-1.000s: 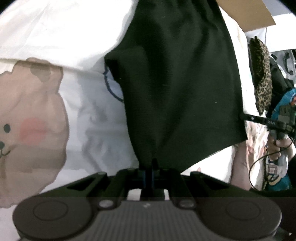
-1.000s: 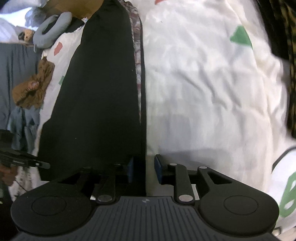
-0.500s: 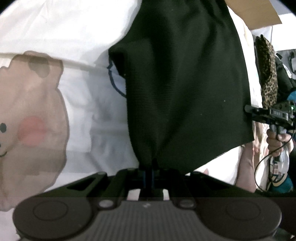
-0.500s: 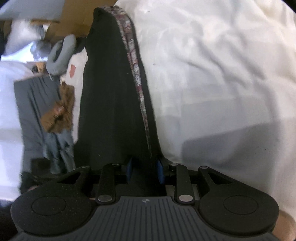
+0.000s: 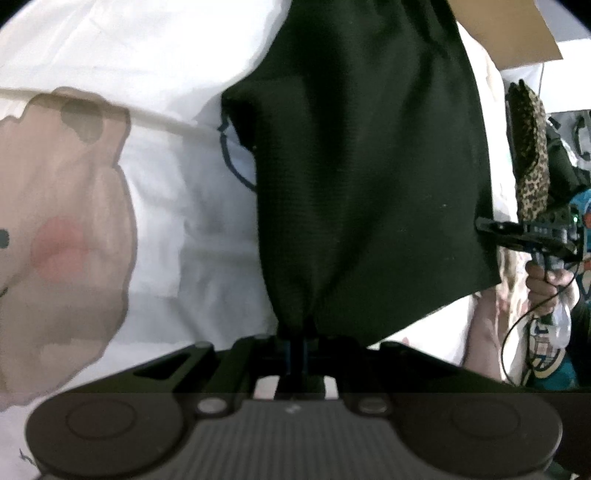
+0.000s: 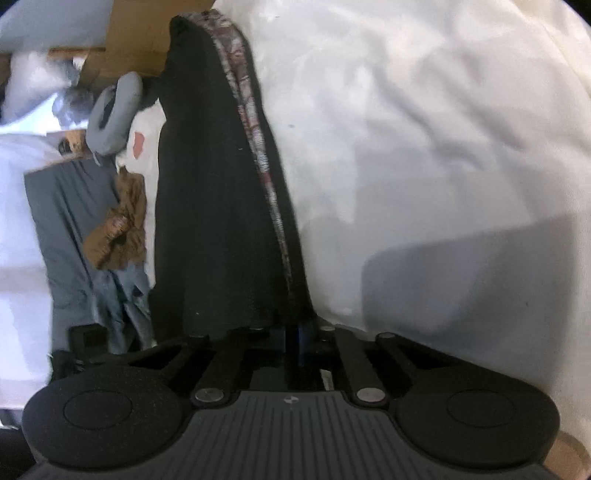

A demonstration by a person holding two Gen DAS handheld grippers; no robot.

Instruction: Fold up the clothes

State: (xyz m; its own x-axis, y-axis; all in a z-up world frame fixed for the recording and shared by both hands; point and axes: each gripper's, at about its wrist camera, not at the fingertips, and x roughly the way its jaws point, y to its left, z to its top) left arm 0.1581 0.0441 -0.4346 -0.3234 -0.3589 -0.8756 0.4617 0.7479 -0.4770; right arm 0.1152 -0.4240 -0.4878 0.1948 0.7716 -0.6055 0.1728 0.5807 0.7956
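A black garment (image 5: 369,184) hangs spread over a white bedsheet (image 5: 177,229). My left gripper (image 5: 297,343) is shut on its lower edge, where the cloth bunches between the pads. In the right wrist view the same garment (image 6: 214,203) stands as a tall fold with a patterned lining strip (image 6: 258,147) along its right edge. My right gripper (image 6: 293,339) has its jaws closing on that edge, and the pads press on the cloth. The left wrist view shows the right gripper (image 5: 495,230) at the garment's right edge, held by a hand (image 5: 546,280).
The sheet carries a brown bear print (image 5: 62,240). A leopard-print item (image 5: 532,155) and cardboard (image 5: 509,33) lie at the far right. In the right wrist view, grey clothes (image 6: 74,221), a brown cloth (image 6: 118,229) and a grey cushion (image 6: 114,114) sit to the left.
My right gripper's jaws, open around the garment's edge before, have closed on it after sinking and rolling. It reached the garment's right edge. The left gripper kept its grip and place.
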